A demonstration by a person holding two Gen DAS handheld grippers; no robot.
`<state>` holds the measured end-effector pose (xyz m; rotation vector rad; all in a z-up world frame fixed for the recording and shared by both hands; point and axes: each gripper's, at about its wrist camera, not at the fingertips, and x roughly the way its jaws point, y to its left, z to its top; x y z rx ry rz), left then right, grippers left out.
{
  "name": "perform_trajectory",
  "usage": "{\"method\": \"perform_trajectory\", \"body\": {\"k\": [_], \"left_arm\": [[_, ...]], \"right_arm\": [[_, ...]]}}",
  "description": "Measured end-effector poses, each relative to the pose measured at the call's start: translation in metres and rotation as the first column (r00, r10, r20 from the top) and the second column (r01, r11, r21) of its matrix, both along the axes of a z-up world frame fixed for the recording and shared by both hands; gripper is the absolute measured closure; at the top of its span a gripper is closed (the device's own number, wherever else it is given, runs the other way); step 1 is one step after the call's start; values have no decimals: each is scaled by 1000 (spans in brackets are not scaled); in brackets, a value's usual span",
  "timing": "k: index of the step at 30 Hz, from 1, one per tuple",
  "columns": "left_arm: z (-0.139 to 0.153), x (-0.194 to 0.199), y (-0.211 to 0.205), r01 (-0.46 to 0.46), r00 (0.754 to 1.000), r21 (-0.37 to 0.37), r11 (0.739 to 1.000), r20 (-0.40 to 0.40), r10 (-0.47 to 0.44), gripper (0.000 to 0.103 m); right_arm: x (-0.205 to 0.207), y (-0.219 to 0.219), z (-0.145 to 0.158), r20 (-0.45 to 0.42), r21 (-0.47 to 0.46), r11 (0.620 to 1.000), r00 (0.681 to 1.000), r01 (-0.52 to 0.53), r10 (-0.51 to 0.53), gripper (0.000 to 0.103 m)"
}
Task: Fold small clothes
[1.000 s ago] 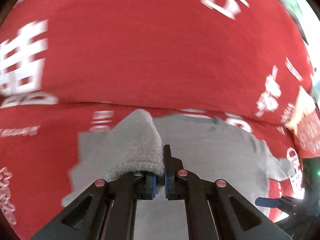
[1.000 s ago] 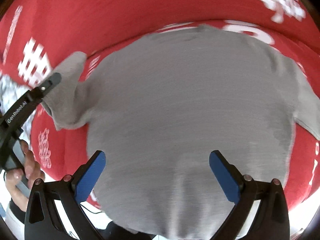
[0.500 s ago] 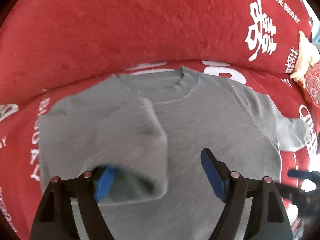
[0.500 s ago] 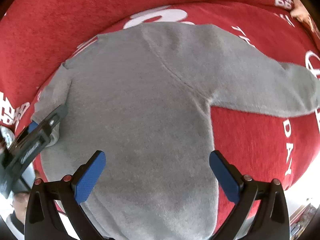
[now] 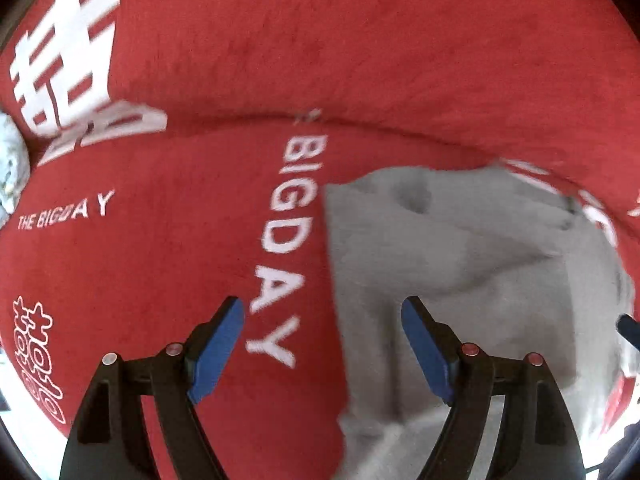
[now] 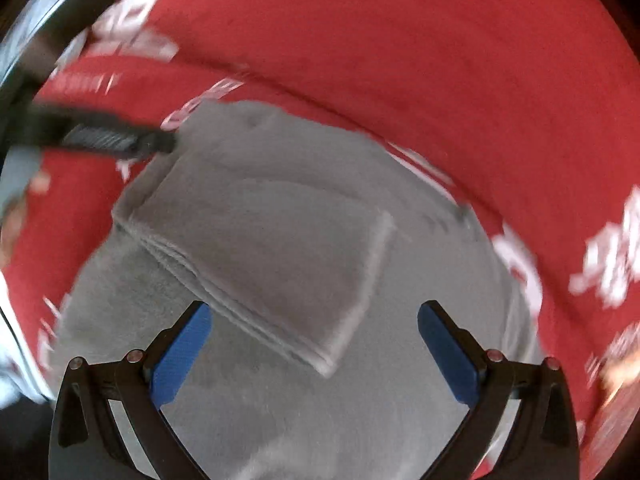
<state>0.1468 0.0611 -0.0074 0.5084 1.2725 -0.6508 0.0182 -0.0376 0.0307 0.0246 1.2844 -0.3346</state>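
A small grey sweatshirt [image 6: 280,248] lies on a red cloth with white lettering [image 6: 440,60]. Its left sleeve [image 6: 288,264] is folded across the chest, cuff toward me. My right gripper [image 6: 316,344] is open and empty, held above the sweatshirt's lower body. My left gripper [image 5: 324,340] is open and empty, over the sweatshirt's left edge [image 5: 440,260] and the red cloth [image 5: 160,260]. The left gripper also shows in the right wrist view [image 6: 120,140] at the sweatshirt's upper left.
The red cloth rises into a raised back behind the sweatshirt [image 5: 360,40]. A pale bundle [image 5: 12,160] lies at the far left. The person's hand [image 6: 16,216] shows at the left edge. The right gripper's tip [image 5: 628,324] pokes in from the right.
The left gripper let go of the sleeve, which now lies folded across the chest, and drew back left. The right gripper swung over the sweatshirt body.
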Motion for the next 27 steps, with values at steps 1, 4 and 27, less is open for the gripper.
{"method": "perform_trajectory", "body": {"k": [1, 4, 27], "left_arm": [[-9, 3, 0, -4, 1000, 18, 1000, -7, 4, 21], [-24, 2, 2, -9, 1000, 44, 999, -5, 9, 21], [-22, 26, -2, 47, 997, 96, 994, 52, -52, 21]], "right_arm": [[4, 4, -4, -4, -36, 999, 1000, -26, 26, 2], [18, 7, -19, -35, -111, 993, 999, -31, 27, 35], [25, -7, -20, 192, 369, 924, 965, 98, -179, 24]]}}
